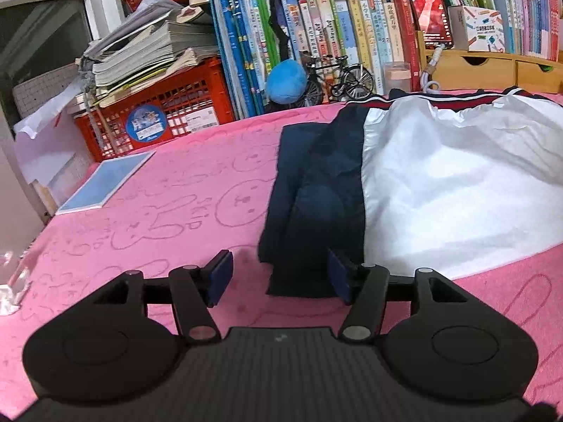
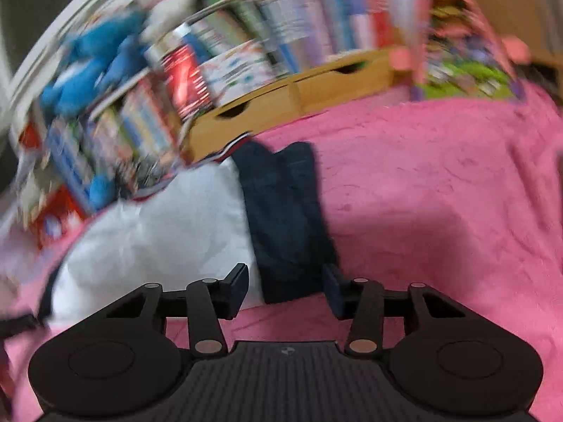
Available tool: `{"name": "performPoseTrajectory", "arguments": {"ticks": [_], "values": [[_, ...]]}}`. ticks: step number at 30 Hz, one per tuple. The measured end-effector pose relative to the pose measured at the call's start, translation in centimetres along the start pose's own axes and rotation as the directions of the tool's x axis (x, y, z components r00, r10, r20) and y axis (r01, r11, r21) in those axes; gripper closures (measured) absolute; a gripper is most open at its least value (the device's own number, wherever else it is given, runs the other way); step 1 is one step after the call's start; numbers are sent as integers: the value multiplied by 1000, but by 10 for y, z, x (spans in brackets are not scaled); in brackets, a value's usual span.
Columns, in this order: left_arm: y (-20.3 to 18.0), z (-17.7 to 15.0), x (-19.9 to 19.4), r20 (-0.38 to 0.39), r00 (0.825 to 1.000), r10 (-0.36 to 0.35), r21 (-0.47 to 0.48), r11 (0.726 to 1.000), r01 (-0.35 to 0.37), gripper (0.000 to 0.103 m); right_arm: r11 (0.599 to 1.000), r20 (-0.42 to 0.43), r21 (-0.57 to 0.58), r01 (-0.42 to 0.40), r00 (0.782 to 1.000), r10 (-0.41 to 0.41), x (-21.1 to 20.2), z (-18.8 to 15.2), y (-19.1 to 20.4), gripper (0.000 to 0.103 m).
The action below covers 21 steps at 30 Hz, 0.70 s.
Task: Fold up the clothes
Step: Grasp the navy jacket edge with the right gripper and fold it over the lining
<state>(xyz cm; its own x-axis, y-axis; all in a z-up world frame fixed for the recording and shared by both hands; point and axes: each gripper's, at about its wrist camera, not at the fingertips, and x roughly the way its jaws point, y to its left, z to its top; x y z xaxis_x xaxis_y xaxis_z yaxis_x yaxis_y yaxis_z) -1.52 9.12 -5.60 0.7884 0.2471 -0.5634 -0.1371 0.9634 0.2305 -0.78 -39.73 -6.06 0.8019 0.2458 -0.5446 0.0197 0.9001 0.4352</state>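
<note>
A pink blanket (image 1: pixel 176 183) with rabbit outlines covers the whole work surface, and on it lies the white-and-navy jacket (image 1: pixel 440 183), body spread flat, collar toward the far bookshelf (image 1: pixel 352 28). Both navy sleeves are already laid lengthwise along the body's edges: the left sleeve (image 1: pixel 309 204) in the left wrist view, the right sleeve (image 2: pixel 288 218) in the blurred right one. So the side folds look done; the step in hand seems to be taking the near hem to fold it up toward the collar.

The left gripper (image 1: pixel 279 277) and right gripper (image 2: pixel 286 290) each stand wide open, empty, straddling a sleeve's near end. Each needs to lower and pinch sleeve and hem together.

A blue booklet (image 1: pixel 105 179) lies far left, well apart; nothing blocks the fold.
</note>
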Motion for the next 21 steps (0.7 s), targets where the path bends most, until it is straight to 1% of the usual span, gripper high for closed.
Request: {"name": "performPoseTrajectory", "arguments": {"ticks": [1,3,4,7,9,11,13,15,18,19,21], "values": [[3,0,-3,3,1000,1,-18,1000,-1,47,999,10,31,10,1000,-10,-5,0,-9,47],[10,1,-15,34,999,-25,-67,997,27,47,995,29,94,28,999,-31,-16,1,-26,43],[13,1,-21,50,998,-37,-91,995,41,47,994,28,112,14,999,-17,-20,1,-32,41],[7,6,-39,100,992,-74,-97,992,84,47,992,20,128,-22,1000,19,-25,-2,-37,33],[-3,7,-53,137,984,-111,-71,990,121,45,994,11,109,-22,1000,21,-24,-4,-29,28],[-15,5,-65,168,975,-144,-34,988,151,38,996,-4,85,-26,1000,27,-22,-6,-18,23],[-27,1,-75,179,966,-186,2,982,189,38,997,-17,66,-31,999,32,-19,-7,-8,16],[-41,-4,-82,170,958,-230,33,973,228,38,999,-24,37,-21,999,22,-15,-8,2,12],[-64,-1,-86,171,949,-265,50,964,260,35,1000,-22,-14,12,1000,-13,-10,-10,13,9],[-73,2,-85,175,945,-275,56,961,269,33,999,-20,-33,24,999,-25,-10,-11,16,8],[-92,11,-81,176,945,-277,67,961,269,32,996,-16,-74,46,999,-47,-8,-15,23,7]]}}
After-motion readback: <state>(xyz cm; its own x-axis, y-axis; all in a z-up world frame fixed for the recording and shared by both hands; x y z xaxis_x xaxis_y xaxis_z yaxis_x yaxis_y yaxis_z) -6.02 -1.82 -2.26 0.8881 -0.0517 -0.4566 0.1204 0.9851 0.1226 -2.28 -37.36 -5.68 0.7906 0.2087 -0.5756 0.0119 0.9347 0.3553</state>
